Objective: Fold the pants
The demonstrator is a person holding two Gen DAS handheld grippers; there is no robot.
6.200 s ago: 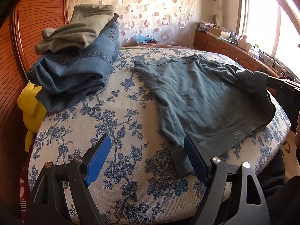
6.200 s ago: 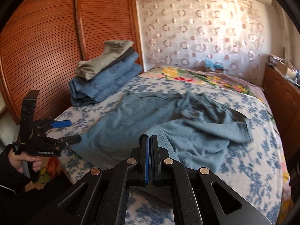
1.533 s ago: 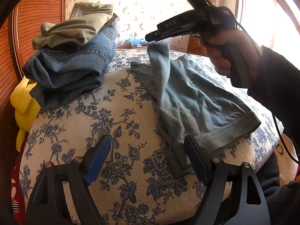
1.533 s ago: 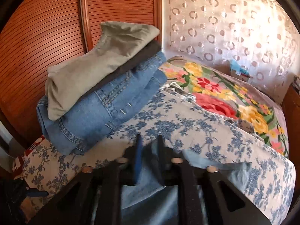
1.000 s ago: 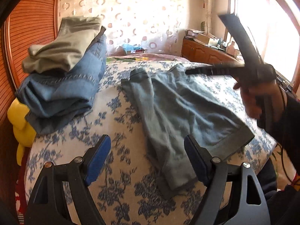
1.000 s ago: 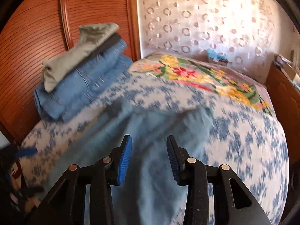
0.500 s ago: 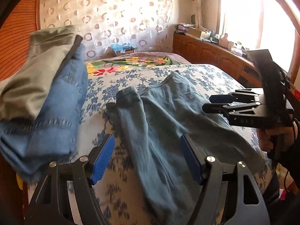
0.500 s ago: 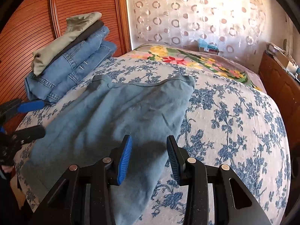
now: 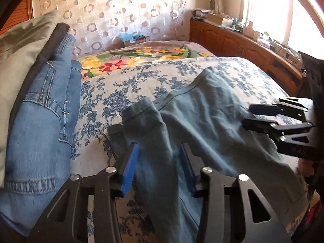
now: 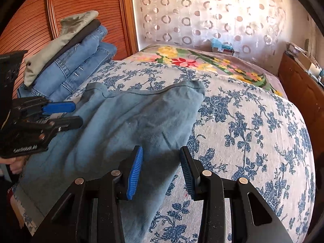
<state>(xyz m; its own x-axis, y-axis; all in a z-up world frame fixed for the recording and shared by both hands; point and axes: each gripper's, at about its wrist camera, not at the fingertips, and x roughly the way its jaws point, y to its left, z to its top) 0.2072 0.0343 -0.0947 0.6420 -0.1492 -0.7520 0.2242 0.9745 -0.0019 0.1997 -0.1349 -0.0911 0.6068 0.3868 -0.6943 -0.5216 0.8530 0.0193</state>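
My left claw closing around the pants fold, right claw partly open, empty, blue-floral bed, ribbed wooden wardrobe, circle-patterned curtain.

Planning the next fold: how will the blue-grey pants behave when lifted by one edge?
The pants look soft and wrinkled, so they will probably droop. The bunched fold between the closing left claw pads suggests easy gathering. Probably light; they lie thin on the bedspread.

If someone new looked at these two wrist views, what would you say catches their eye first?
Most likely the blue-grey pants spread across the flowered bedspread, with the left gripper closing around a raised ridge of the fabric near their left edge. Next comes the right gripper, open above the pants' right edge, and then the stack of folded jeans against the wooden slatted wall to the left.
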